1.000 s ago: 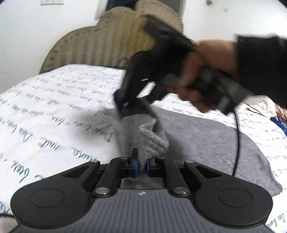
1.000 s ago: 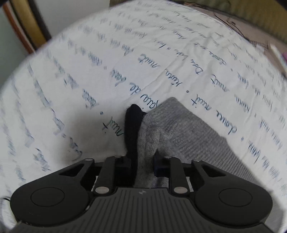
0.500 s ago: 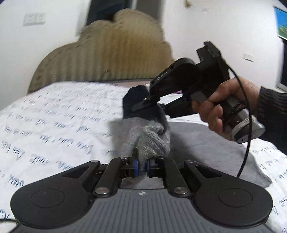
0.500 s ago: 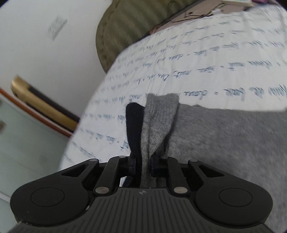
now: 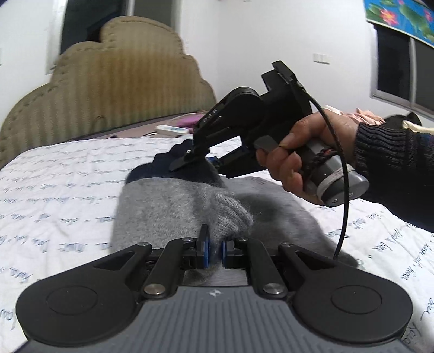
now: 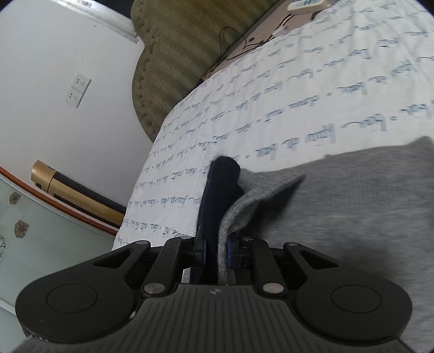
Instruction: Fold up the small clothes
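Now, with the left gripper [image 5: 214,248] and right gripper [image 6: 216,251] both clamped narrow on the grey knit garment [image 5: 173,206] at mid-frame over the bed [image 5: 67,173], carry its raised edge across evenly before lowering.

White bedspread [image 5: 67,173] with blue script covers the bed. Tufted olive headboard [image 5: 114,81] at 11 o'clock; a white remote [image 5: 173,129] lies just below it. Flower picture [image 5: 401,16] and window [image 5: 407,73] at 2 o'clock. Wall socket [image 6: 78,89] at 10 o'clock.
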Demonstrator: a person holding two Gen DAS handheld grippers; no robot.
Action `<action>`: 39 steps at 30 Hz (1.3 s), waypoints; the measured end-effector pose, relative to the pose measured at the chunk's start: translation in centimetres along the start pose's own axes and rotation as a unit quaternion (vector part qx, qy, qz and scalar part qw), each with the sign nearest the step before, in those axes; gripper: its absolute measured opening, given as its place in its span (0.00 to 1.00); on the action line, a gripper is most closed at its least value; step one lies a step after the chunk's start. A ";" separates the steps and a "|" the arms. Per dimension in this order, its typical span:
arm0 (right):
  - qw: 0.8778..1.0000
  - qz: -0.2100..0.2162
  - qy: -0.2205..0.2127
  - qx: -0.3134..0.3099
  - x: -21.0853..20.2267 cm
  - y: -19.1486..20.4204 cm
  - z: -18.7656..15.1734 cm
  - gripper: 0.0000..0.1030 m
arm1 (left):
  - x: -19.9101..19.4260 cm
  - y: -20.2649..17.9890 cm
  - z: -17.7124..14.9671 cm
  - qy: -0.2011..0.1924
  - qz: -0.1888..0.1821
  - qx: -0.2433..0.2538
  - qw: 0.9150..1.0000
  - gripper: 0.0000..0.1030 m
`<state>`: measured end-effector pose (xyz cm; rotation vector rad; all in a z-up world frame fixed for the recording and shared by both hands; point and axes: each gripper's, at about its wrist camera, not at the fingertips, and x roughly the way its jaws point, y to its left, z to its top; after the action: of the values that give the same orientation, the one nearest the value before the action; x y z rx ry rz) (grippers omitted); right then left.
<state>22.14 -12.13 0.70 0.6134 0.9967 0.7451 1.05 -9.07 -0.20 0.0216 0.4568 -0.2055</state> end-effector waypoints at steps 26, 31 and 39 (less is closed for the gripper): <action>0.997 0.015 -0.059 0.053 -8.5 -11.6 -0.8 0.15 | 5.8 -8.0 0.7 0.049 -0.062 0.076 0.994 0.08; 0.996 0.033 -0.058 0.067 -8.9 -13.0 -1.0 0.15 | 6.0 -8.1 0.2 0.061 -0.055 0.080 0.993 0.08; 0.995 0.038 -0.036 0.086 -6.8 -13.4 0.6 0.38 | 6.6 -8.2 0.1 0.077 -0.048 0.077 0.993 0.08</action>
<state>23.97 -25.64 -5.59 0.8267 0.9810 0.7029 5.26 -18.40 -2.82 0.1674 0.5966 -0.3353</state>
